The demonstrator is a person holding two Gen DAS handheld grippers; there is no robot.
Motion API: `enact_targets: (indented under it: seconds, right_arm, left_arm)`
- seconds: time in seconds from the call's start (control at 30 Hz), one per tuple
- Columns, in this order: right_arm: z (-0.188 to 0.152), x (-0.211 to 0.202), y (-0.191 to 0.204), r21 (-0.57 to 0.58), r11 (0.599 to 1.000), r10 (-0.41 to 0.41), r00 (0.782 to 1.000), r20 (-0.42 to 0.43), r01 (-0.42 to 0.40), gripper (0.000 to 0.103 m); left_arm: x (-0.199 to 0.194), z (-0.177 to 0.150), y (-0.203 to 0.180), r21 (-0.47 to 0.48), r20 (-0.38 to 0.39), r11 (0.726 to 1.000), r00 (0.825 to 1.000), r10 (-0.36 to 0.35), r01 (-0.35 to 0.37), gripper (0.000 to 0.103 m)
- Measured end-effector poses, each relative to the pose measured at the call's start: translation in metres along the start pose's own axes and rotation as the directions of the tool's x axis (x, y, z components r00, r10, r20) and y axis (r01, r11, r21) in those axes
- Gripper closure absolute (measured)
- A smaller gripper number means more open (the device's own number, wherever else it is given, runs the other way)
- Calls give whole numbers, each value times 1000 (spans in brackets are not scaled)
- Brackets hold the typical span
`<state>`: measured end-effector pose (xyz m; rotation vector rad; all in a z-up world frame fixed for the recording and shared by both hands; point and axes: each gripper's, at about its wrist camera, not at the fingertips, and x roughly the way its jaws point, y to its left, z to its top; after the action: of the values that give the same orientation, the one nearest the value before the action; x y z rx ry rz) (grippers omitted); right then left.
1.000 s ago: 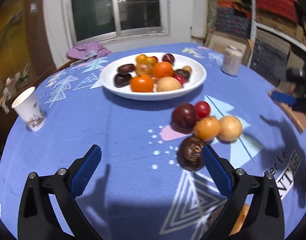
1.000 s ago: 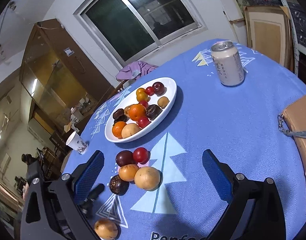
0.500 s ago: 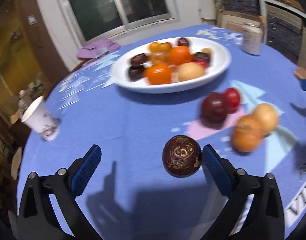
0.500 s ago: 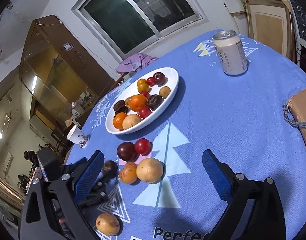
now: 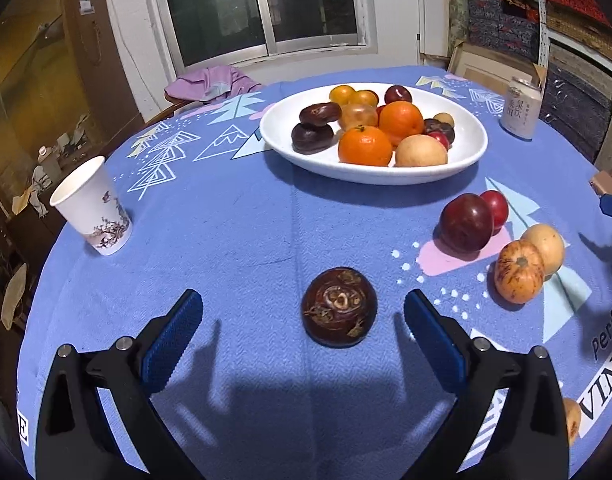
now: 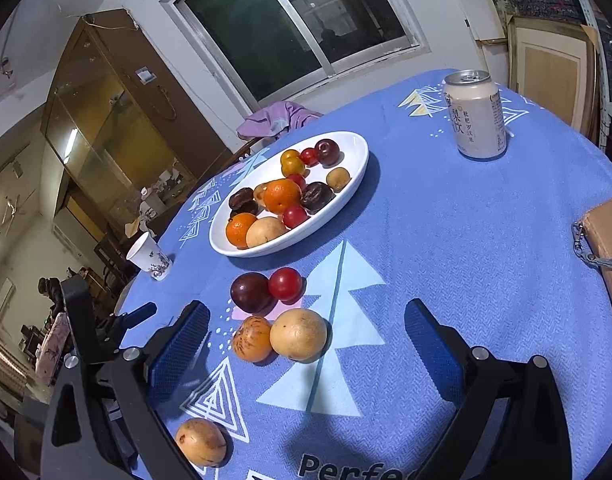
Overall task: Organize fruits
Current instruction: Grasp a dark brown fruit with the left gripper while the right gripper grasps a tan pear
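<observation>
L tool wide apart round dark brown fruit, untouched.

Left wrist view: low over the surface, facing the window, close to a dark brown fruit. Right wrist view: higher, tilted, from farther right (window at an angle). Shared: white plate, can, paper cup.

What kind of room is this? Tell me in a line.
Probably a lived-in home room that doubles as storage: a round table under a blue tablecloth, a sliding window, a wooden cabinet and shelves of stacked fabric.
</observation>
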<state>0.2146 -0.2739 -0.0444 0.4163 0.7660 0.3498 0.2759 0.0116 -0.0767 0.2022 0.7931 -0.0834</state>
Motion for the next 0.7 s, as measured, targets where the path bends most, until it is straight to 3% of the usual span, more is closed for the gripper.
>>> enact_targets:
  seconds: [0.13,0.2,0.27,0.43,0.53,0.7]
  right_arm:
    - [-2,4,2,-12,1000,-5,1000,-14,5,3]
    - [-4,7,4,-21,1000,4,1000,-30,-5,3]
    - [-6,9,6,-33,999,18,999,-30,-19,3]
    - [-8,7,19,-130,992,-1,999,-38,-4,3]
    - [-10,9,25,-171,984,-57,997,-50,48,3]
    - [-14,3,37,-300,934,-198,980,23,196,4]
  left_arm:
    - [8,3,-5,14,-26,1000,1000,-12,12,5]
    - [8,3,-4,7,-28,1000,999,-23,23,17]
    - [12,3,0,-12,-49,999,998,-46,46,38]
    - [16,1,5,-56,-65,992,991,-117,114,52]
    - [14,1,3,-55,-58,988,987,-147,144,62]
    - [15,1,3,-67,-60,985,985,-165,161,62]
